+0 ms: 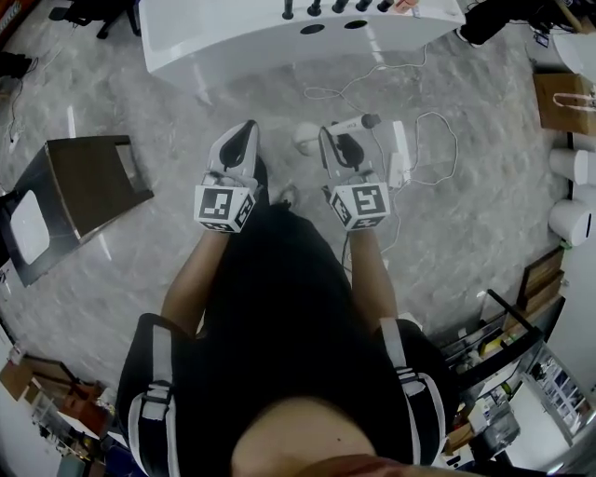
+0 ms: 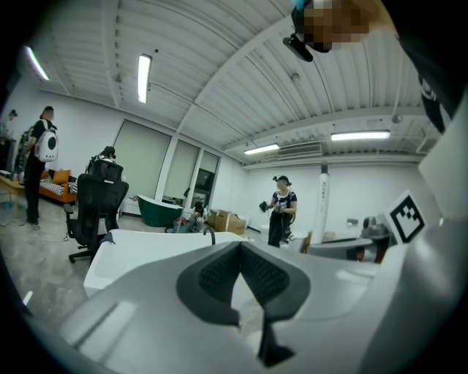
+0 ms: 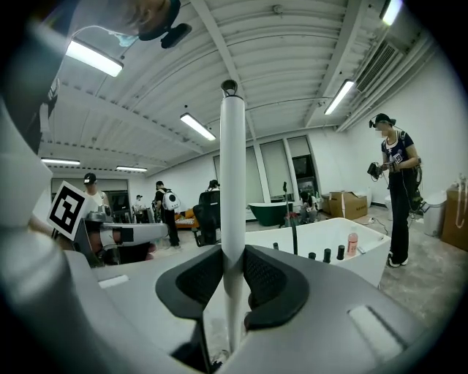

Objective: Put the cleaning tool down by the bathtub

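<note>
Floor (image 1: pixel 484 214): grey and mottled, filling the head view. The wearer's own dark torso blocks the lower middle.
Bathtub (image 1: pixel 233 42): one white tub at the top of the head view, its far side cut off by the frame edge.
Green tub (image 2: pixel 159 212): a second one, far back in the room, partly behind an office chair (image 2: pixel 99 208).
Dark low table (image 1: pixel 88 182): one, over by the left edge of the floor, its lower corner cut off by the frame.
White cylinders (image 1: pixel 570 222): two at the right edge of the floor, both clipped by the frame.
Left gripper (image 1: pixel 247 130): jaws pressed together at the tips, nothing between them, and it's just left of the other gripper.
Right gripper (image 3: pixel 232 252): pads pinching the tool's white shaft from both sides.
Cleaning tool (image 3: pixel 232 168): one, held in that right gripper over the floor, just short of the tub's near wall. Its dark-ringed end sticks out past the jaws, and the other end is lost below the pads. Whether the round white shape (image 1: pixel 305 138) beside the jaws belongs to it I can't tell.
Cables (image 1: pixel 438 140): white loops on the floor by the tub. They tangle too much to count.
Power strip (image 1: pixel 400 154): one, among the cables.
Dark knobs (image 1: pixel 339 6): five along the tub's rim, tops clipped.
Pink bottle (image 3: pixel 352 243): one, on the rim beside them.
</note>
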Demonstrator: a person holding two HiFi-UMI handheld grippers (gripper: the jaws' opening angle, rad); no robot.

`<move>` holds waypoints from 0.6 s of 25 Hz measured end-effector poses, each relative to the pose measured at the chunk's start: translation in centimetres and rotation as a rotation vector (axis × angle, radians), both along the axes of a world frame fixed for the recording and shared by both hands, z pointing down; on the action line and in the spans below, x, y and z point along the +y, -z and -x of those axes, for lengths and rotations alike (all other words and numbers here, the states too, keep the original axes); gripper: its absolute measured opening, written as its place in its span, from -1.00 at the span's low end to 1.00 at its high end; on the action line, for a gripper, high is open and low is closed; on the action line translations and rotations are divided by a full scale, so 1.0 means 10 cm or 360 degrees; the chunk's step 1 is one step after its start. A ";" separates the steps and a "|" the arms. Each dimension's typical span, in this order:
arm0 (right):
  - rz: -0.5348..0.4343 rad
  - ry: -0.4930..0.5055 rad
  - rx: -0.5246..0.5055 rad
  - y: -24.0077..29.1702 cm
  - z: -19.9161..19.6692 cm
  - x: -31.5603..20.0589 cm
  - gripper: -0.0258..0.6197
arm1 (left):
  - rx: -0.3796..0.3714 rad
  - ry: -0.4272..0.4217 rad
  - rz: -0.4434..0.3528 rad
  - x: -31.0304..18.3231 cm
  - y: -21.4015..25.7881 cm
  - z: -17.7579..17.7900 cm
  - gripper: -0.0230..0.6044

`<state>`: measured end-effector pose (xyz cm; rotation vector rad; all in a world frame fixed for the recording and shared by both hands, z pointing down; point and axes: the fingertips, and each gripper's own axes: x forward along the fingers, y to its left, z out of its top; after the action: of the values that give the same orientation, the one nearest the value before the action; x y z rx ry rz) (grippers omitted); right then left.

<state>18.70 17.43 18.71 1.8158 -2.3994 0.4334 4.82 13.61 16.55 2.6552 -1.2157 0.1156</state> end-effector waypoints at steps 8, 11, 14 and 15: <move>0.0074 0.0085 0.0012 -0.44 0.13 -0.67 -0.64 | -0.0015 0.0065 0.0056 -0.64 -0.33 0.12 -0.90; 0.0095 0.0098 0.0009 -0.59 0.15 -0.90 -0.64 | -0.0026 0.0068 0.0077 -0.88 -0.47 0.15 -0.90; 0.0120 0.0105 0.0004 -0.81 0.17 -1.11 -0.64 | -0.0043 0.0071 0.0090 -1.11 -0.65 0.17 -0.90; 0.0129 0.0108 0.0002 -0.89 0.18 -1.18 -0.64 | -0.0048 0.0074 0.0092 -1.19 -0.71 0.18 -0.90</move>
<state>16.95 5.60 27.61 1.6959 -2.3972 0.5143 2.99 1.75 23.68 2.5831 -1.2631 0.1806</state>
